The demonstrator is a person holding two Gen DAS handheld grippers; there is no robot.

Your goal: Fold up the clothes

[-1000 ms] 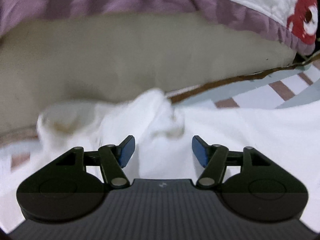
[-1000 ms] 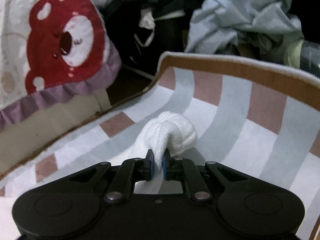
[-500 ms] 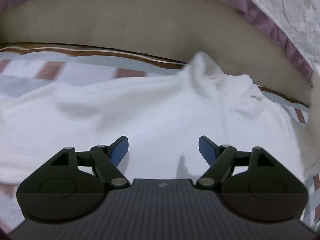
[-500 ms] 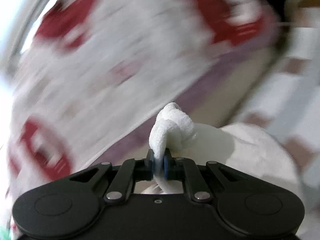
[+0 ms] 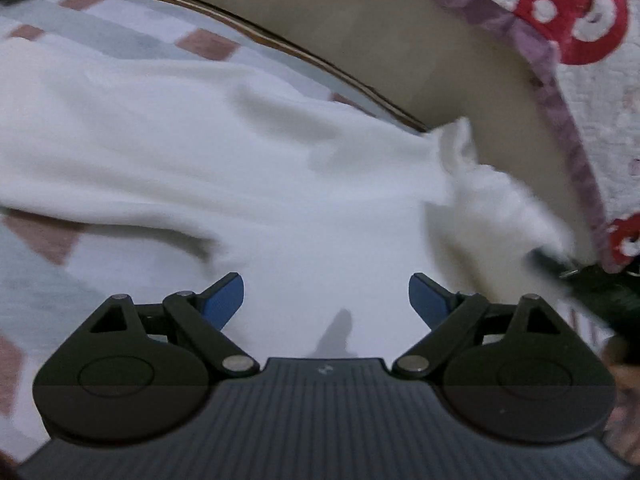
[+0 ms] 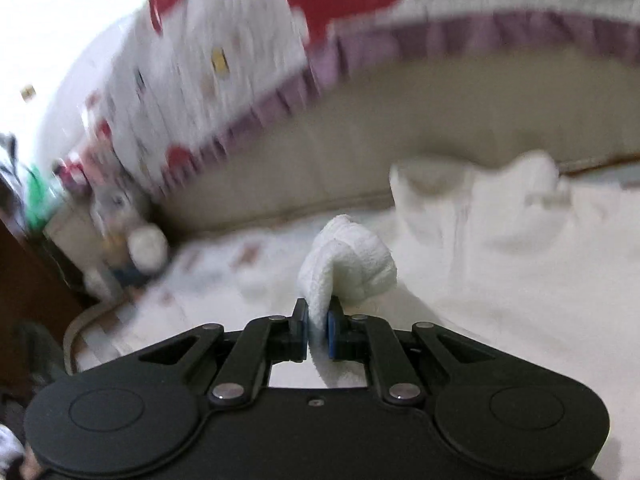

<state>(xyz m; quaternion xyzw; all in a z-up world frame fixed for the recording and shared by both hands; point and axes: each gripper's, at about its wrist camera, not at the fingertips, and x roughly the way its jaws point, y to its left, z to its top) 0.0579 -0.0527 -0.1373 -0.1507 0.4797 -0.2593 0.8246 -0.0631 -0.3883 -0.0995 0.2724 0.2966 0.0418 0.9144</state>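
Observation:
A white garment (image 5: 200,140) lies spread on a striped blanket (image 5: 80,28). My left gripper (image 5: 326,284) hovers over its near part, jaws opening wide, with nothing between the blue pads (image 5: 224,296). In the right wrist view my right gripper (image 6: 319,312) pinches a bunched white fold (image 6: 348,264) of the same garment (image 6: 500,260). Its jaws are easing apart, but the pads still press the cloth. At the right of the left wrist view a blurred bunch of the cloth (image 5: 500,208) stands lifted, with a dark blur beside it.
A quilt with red bears and a purple frill (image 5: 580,20) hangs over a beige mattress side (image 5: 400,40) behind the blanket. Blurred clutter (image 6: 120,220) and a brown wooden panel (image 6: 24,272) sit at the left of the right wrist view.
The left gripper's jaws have widened as its view slid across the garment. The right gripper swung from the clothes pile round to the quilt side, carrying the white fold with it.

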